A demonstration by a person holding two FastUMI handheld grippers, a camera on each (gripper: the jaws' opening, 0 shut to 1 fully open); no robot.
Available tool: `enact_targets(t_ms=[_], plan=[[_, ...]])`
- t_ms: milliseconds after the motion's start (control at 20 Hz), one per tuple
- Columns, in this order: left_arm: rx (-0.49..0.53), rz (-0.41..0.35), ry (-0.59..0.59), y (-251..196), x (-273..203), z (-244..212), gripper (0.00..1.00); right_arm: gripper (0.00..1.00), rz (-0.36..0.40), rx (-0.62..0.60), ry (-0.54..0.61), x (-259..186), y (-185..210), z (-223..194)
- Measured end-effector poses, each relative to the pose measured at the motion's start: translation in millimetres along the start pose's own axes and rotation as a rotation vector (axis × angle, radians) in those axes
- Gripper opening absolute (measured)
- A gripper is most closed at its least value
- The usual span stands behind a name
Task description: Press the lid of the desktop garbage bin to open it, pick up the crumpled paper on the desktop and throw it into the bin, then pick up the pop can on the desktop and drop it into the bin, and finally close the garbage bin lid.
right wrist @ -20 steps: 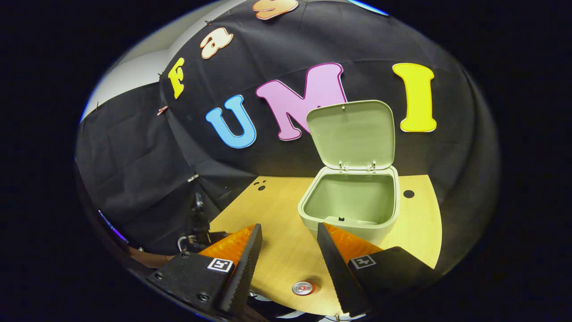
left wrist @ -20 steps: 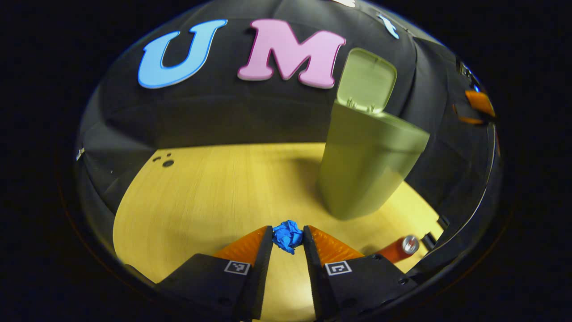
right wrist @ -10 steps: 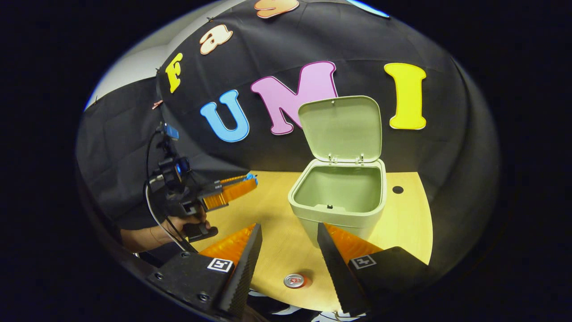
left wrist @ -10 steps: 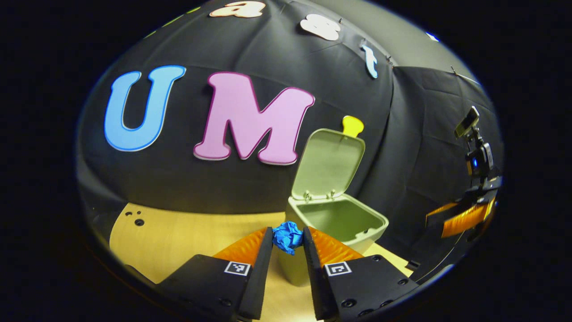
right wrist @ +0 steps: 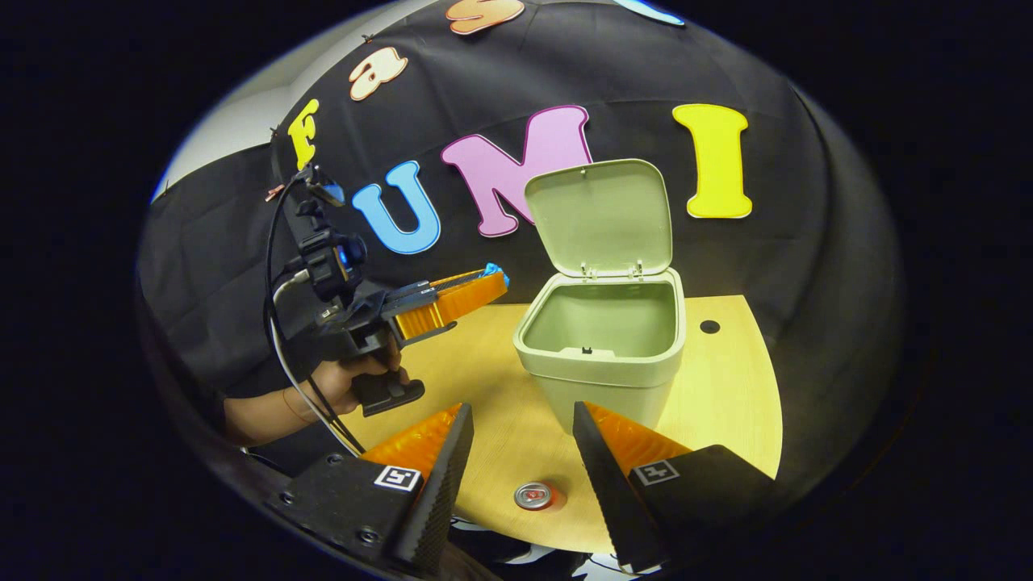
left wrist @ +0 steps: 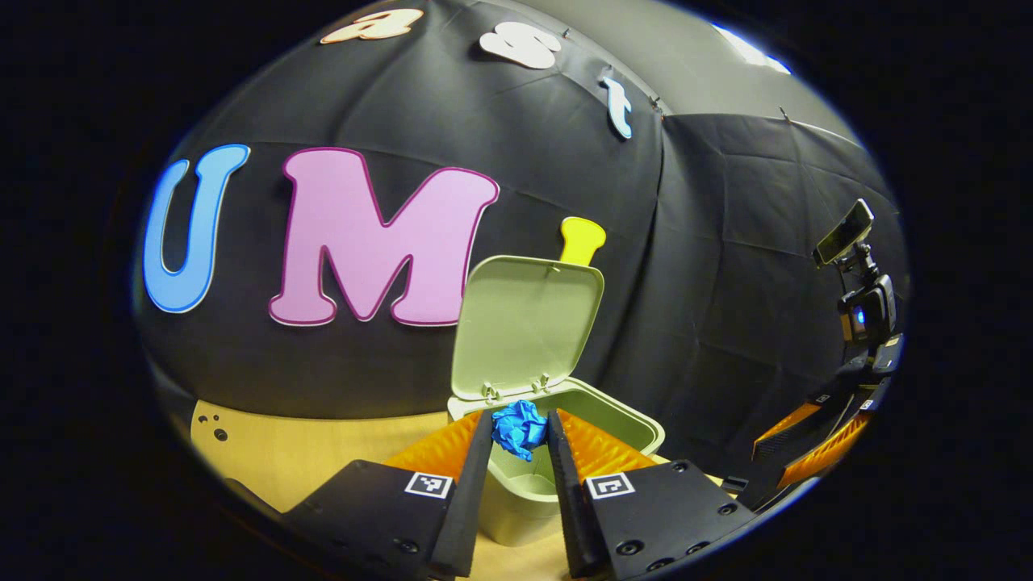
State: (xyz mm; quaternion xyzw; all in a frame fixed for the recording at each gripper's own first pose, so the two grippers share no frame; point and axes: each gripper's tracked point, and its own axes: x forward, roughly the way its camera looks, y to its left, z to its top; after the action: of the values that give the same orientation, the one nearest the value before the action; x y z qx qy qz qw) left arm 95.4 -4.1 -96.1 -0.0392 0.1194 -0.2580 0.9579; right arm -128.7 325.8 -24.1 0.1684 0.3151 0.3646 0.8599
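The left gripper (left wrist: 520, 428) is clamped on the blue crumpled paper (left wrist: 519, 428), both fingers pressing its sides, raised in the air just short of the open green garbage bin (right wrist: 601, 355); in the right gripper view a hand (right wrist: 355, 379) holds it up left of the bin. The bin's lid (right wrist: 601, 214) stands upright at the back. The right gripper (right wrist: 516, 452) hangs wide open and empty above the wooden desktop (right wrist: 726, 403), with the pop can (right wrist: 534, 495) standing between its fingers below
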Motion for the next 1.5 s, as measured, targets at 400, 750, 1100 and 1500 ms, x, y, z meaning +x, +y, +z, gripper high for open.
enact_targets(t_ms=[400, 750, 1100, 1500], plan=[[0.012, -0.041, 0.085, -15, 42, -27, 0.46, 0.80, -0.013, 0.026, 0.021, -5, 1, -23], [0.050, -0.028, 0.103, -16, 54, -41, 0.52, 0.82, -0.012, 0.033, 0.077, 0, 5, -55], [0.043, -0.021, 0.085, -13, 46, -36, 0.74, 0.85, -0.037, -0.005, 0.145, 9, 2, -90], [-0.019, 0.013, 0.062, 5, 10, -34, 0.85, 0.91, -0.016, -0.085, 0.264, 38, 4, -138]])
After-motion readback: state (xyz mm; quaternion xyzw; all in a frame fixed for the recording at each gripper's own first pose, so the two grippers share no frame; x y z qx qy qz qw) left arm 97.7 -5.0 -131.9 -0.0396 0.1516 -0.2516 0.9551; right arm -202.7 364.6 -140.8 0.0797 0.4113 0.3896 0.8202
